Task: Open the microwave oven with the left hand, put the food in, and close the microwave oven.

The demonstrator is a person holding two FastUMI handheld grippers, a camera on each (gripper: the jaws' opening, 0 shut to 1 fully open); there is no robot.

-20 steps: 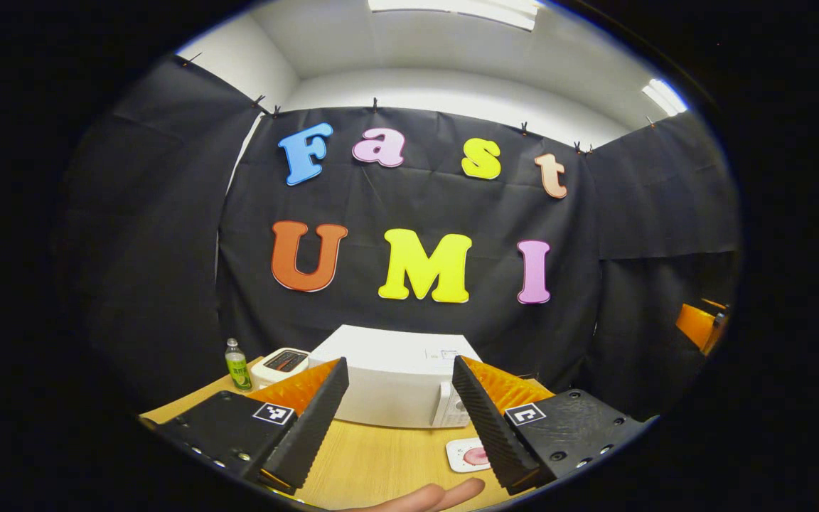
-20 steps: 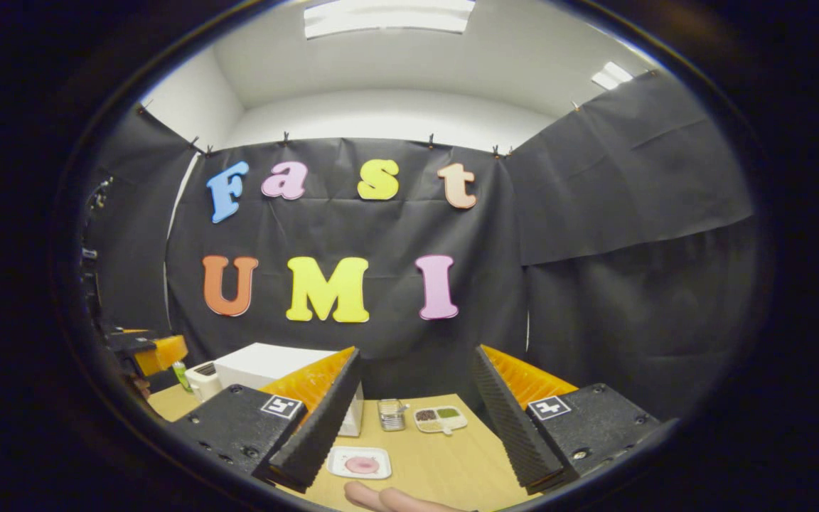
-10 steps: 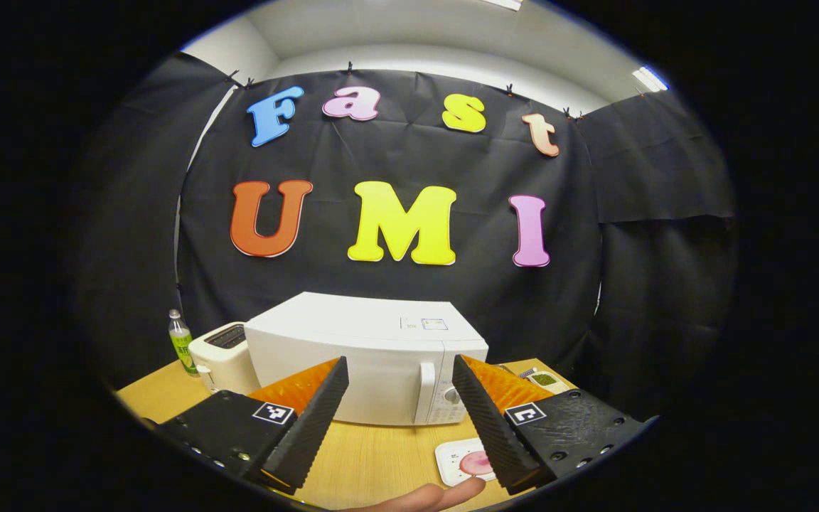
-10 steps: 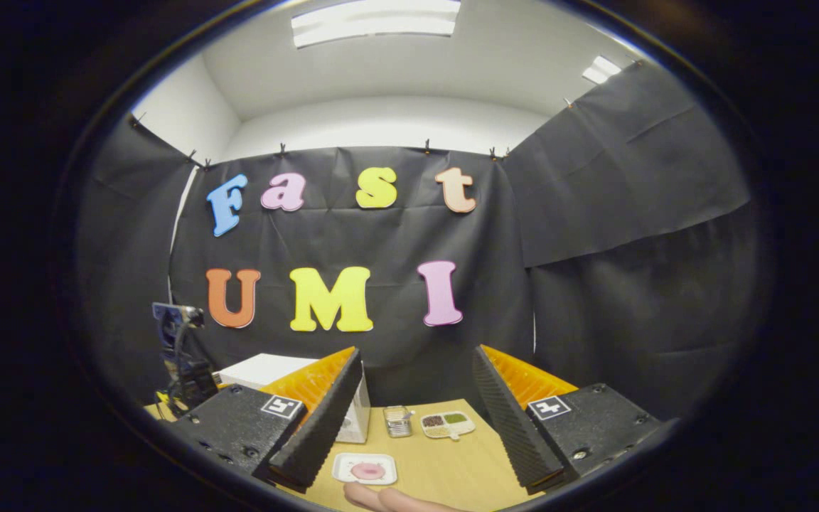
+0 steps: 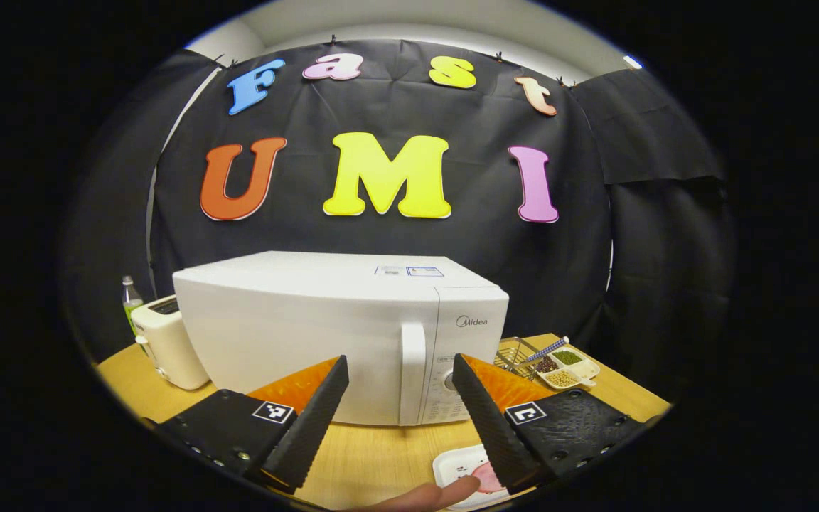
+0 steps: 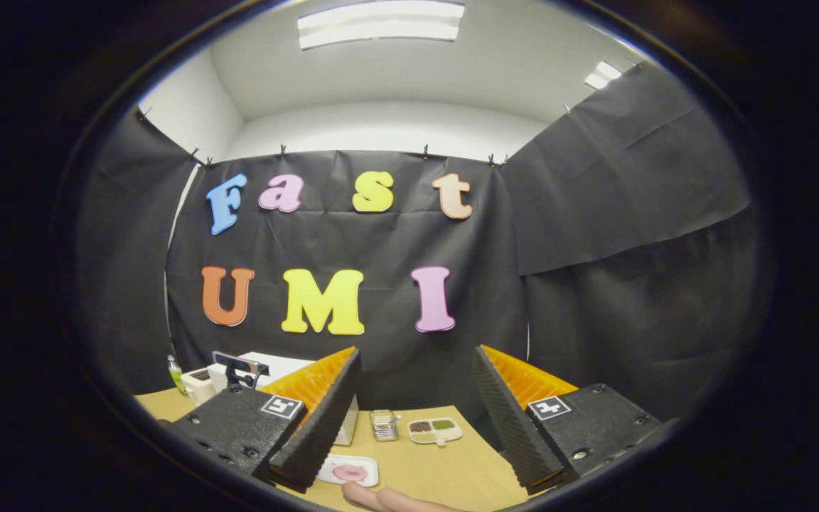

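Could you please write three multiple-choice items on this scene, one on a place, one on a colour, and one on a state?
1. Where does the toaster stand relative to the microwave oven, in the left gripper view?
A. to its left
B. on top of it
C. in front of its handle

2. What colour is the microwave oven's casing?
A. black
B. white
C. red

3. In what state is the microwave oven's door?
A. wide open
B. removed
C. closed

Answers:
1. A: the toaster sits on the table beside the oven's left side.
2. B: top, door and control panel are all white.
3. C: the door lies flush with the front, its handle untouched, and the left hand-held gripper is open, short of it.
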